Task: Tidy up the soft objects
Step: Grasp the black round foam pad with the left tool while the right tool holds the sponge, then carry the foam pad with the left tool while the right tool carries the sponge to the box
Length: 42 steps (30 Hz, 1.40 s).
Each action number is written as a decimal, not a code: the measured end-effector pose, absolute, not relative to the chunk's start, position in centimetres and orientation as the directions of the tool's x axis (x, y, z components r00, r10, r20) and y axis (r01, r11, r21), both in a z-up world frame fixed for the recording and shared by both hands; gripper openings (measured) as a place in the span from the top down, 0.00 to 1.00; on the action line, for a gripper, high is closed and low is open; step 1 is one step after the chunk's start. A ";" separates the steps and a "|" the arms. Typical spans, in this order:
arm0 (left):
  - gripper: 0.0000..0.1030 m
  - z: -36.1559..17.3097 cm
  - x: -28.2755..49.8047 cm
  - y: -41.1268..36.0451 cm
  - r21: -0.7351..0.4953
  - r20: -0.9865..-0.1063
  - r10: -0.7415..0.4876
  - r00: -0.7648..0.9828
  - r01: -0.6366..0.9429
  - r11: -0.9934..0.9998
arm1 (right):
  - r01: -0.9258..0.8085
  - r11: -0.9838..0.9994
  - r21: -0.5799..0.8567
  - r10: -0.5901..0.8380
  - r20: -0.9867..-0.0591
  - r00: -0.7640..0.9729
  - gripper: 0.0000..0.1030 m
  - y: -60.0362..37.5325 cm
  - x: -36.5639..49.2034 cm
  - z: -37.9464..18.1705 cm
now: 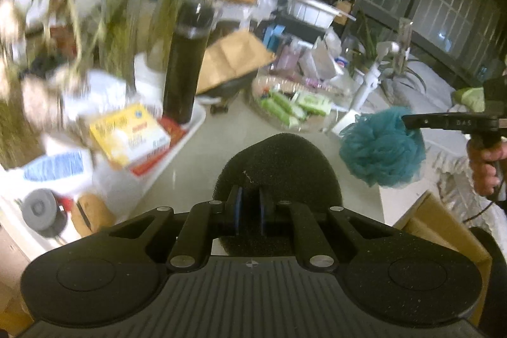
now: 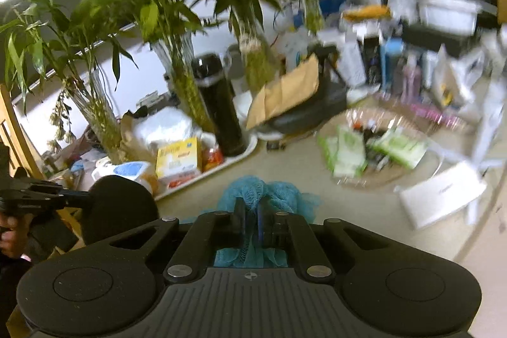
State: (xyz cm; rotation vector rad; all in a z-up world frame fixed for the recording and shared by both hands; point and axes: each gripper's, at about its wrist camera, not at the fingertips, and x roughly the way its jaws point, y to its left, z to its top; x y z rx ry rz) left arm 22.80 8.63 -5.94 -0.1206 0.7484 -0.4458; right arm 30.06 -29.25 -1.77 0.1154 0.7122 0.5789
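A black foam sponge [image 1: 279, 167] with a rounded top is pinched between the blue pads of my left gripper [image 1: 250, 205], held above the pale table. The same sponge [image 2: 118, 205] appears at the lower left of the right wrist view, clamped in the left gripper [image 2: 85, 200]. A teal mesh bath pouf [image 2: 269, 195] is squeezed in my right gripper [image 2: 252, 220], which is shut on it. In the left wrist view the pouf [image 1: 380, 151] hangs at the right from the right gripper [image 1: 408, 124], with a hand [image 1: 484, 160] on the handle.
A white tray [image 1: 190, 129] on the left holds a tall black bottle [image 1: 185, 65], a yellow box [image 1: 130, 135] and packets. Bamboo stalks [image 2: 177, 59] stand behind. A clear bowl [image 1: 294, 106] of green packets sits mid-table, near a white box [image 2: 443, 195]. A cardboard box [image 1: 443, 230] lies at lower right.
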 end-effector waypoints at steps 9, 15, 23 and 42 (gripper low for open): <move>0.89 0.3 20.3 6.6 -0.184 -0.578 -0.366 0.729 0.321 0.929 | -0.462 0.856 0.232 0.505 -0.564 0.653 0.91 -29.4 26.2 4.1; 0.89 3.1 17.5 5.4 -0.134 -0.557 -0.319 0.767 0.296 0.946 | -0.484 0.845 0.227 0.521 -0.554 0.649 0.92 -29.4 23.2 6.1; 0.89 5.0 13.5 3.4 -0.054 -0.536 -0.315 0.784 0.340 0.939 | -0.508 0.833 0.219 0.539 -0.530 0.655 0.92 -29.8 19.6 7.4; 0.37 2.0 7.8 -2.0 -0.047 -0.550 -0.472 0.689 0.539 0.841 | -0.500 0.841 0.204 0.528 -0.507 0.681 0.92 -31.4 16.2 8.6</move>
